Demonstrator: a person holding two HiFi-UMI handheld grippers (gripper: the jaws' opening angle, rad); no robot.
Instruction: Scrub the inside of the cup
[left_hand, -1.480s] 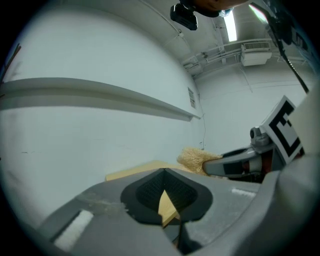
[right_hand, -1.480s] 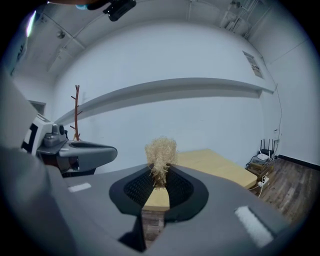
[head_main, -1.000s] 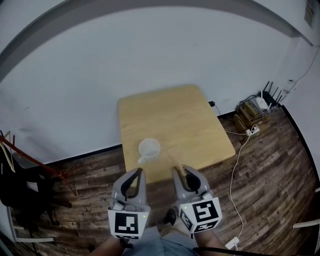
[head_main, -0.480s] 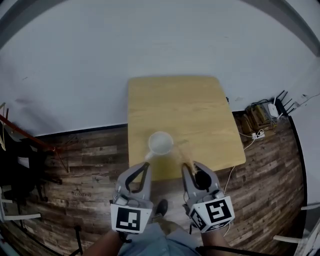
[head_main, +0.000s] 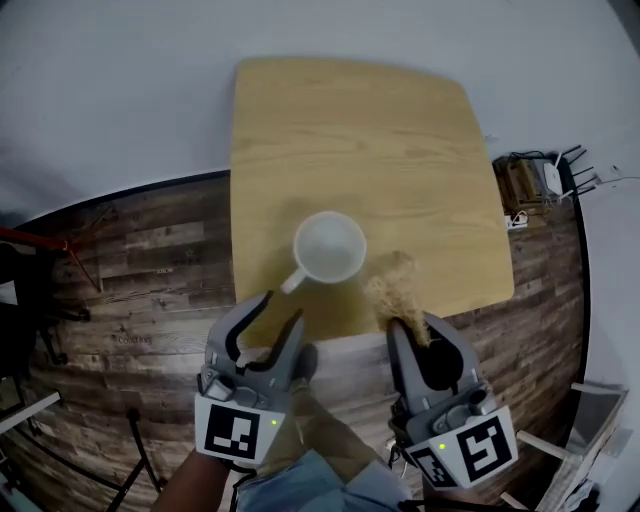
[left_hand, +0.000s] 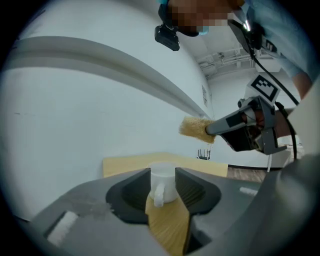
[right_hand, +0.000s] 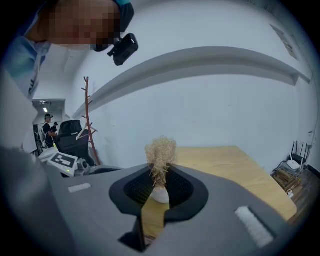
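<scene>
A: Where is the cup (head_main: 329, 247) sitting?

B: It is standing upright on the table (head_main: 350, 130), toward the near edge and about midway between left and right. Its mouth is facing up and its handle is pointing to the near left.

A: What is the left gripper (head_main: 278, 312) doing?

B: It is hovering at the table's near edge, just near of the handle and not touching it. Its jaws have just been opening and are now standing spread, with nothing pinched. In the left gripper view the cup is showing in the gap between them, but it is sitting farther off on the table, handle toward the camera.

A: And the right gripper (head_main: 418, 332)?

B: It is pinching a tan, fibrous scrubber (head_main: 394, 288), and its jaws are pressing on the lower end. The bushy end is sticking out past the tips. In the head view the scrubber is showing just to the near right of the cup, apart from it, over the table's near edge.

A: Is anything lying around the table?

B: A dark plank floor (head_main: 150, 260) is running under it, a white wall is rising beyond, and some cables and boxes (head_main: 540, 185) are lying by the wall at the right.
</scene>
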